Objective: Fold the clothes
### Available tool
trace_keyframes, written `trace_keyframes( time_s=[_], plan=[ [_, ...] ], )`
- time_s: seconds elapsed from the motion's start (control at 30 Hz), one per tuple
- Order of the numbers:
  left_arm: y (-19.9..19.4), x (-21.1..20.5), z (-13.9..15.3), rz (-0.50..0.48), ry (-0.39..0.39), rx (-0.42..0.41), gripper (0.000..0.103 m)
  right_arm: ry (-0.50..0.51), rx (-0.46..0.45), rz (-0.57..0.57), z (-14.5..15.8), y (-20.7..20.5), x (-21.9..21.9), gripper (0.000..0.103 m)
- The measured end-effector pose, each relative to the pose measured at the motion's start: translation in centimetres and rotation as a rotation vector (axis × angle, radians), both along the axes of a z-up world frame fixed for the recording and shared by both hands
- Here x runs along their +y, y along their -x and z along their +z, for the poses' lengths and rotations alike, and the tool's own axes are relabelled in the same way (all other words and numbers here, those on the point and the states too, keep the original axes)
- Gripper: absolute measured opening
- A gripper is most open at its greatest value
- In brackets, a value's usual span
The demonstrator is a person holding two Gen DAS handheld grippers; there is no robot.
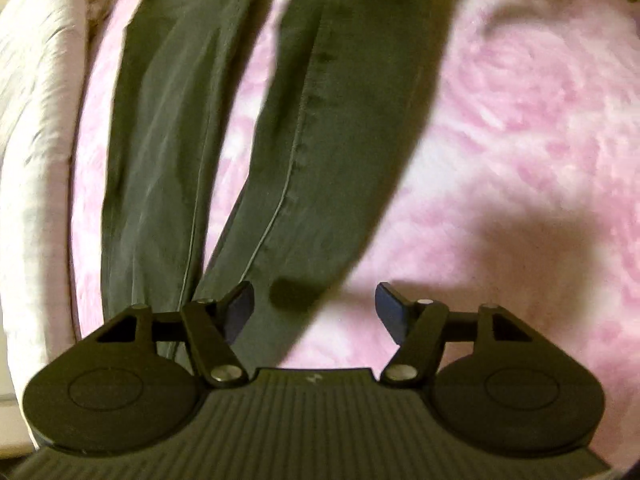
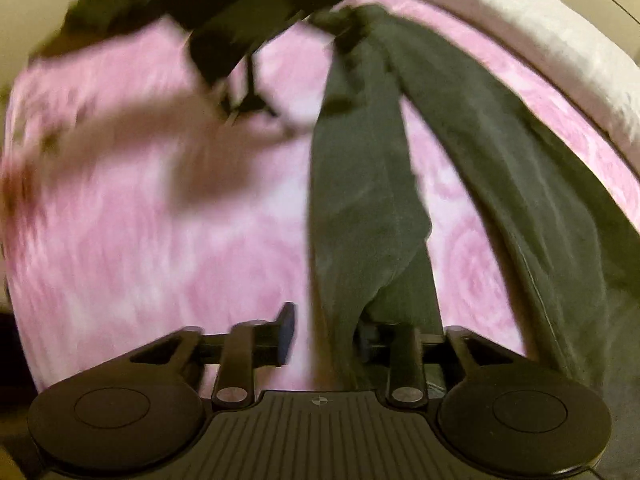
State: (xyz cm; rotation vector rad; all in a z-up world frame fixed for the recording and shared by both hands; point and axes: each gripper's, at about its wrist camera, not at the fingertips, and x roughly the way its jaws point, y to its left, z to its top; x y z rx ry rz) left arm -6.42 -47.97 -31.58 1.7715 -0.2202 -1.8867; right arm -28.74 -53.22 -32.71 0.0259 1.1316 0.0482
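Dark olive trousers (image 1: 168, 128) lie stretched out on a pink fluffy blanket (image 1: 520, 120), their two legs spread apart. My left gripper (image 1: 315, 312) is open just above the near end of one leg, whose edge lies between the fingers without being held. In the right wrist view the trousers (image 2: 360, 200) run away from me, and one leg's cloth passes between the fingers of my open right gripper (image 2: 326, 334); the right fingertip is partly hidden behind it. The blurred left gripper (image 2: 240, 28) hovers at the trousers' far end.
A white quilted cover (image 1: 32, 120) borders the blanket on the left, and it also shows as a white quilted cover (image 2: 520, 20) at the upper right. Gripper shadows fall on the pink blanket (image 2: 140, 260). Both views are motion-blurred.
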Motion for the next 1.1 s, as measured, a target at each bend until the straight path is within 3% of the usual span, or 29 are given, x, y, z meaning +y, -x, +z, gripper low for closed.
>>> trace_keyframes(
  time_s=[0.13, 0.2, 0.3, 0.33, 0.37, 0.5, 0.67, 0.77, 0.9, 1.1],
  plan=[
    [-2.1, 1.9, 1.3, 0.084, 0.007, 0.017, 0.065, -0.190, -0.105, -0.115, -0.1, -2.7, -2.3, 0.043],
    [-2.9, 3.0, 1.7, 0.075, 0.033, -0.007, 0.068, -0.250, -0.133, -0.113, -0.6, -4.7, -2.5, 0.043],
    [-3.2, 3.7, 1.7, 0.013, 0.075, -0.051, 0.071, -0.200, -0.055, -0.003, -2.2, -7.4, 0.0, 0.041],
    [-2.9, 2.9, 1.3, -0.003, 0.082, -0.057, 0.071, -0.180, -0.045, 0.037, -2.5, -7.4, 1.0, 0.021],
    [-2.6, 2.1, 0.9, -0.017, 0.089, -0.058, 0.071, -0.150, -0.036, 0.078, -2.7, -7.2, 2.2, 0.011],
    [-1.7, 2.0, -0.7, -0.107, 0.071, -0.055, 0.071, -0.043, -0.033, 0.196, -2.4, -4.9, 6.5, 0.011],
    [-1.0, 2.9, -2.6, -0.184, 0.016, -0.063, 0.072, -0.024, 0.009, 0.271, -2.4, -2.0, 9.1, 0.011],
    [-1.0, 3.7, -3.2, -0.205, -0.021, -0.061, 0.071, -0.067, -0.002, 0.237, -1.6, -0.5, 8.9, 0.011],
    [-1.2, 4.6, -2.7, -0.182, -0.062, -0.022, 0.068, -0.135, -0.040, 0.169, 1.2, 0.4, 7.8, 0.009],
    [-0.6, 6.4, 0.5, -0.039, -0.050, 0.094, 0.069, -0.229, -0.075, 0.125, 6.1, 0.0, 4.7, 0.006]
  ],
)
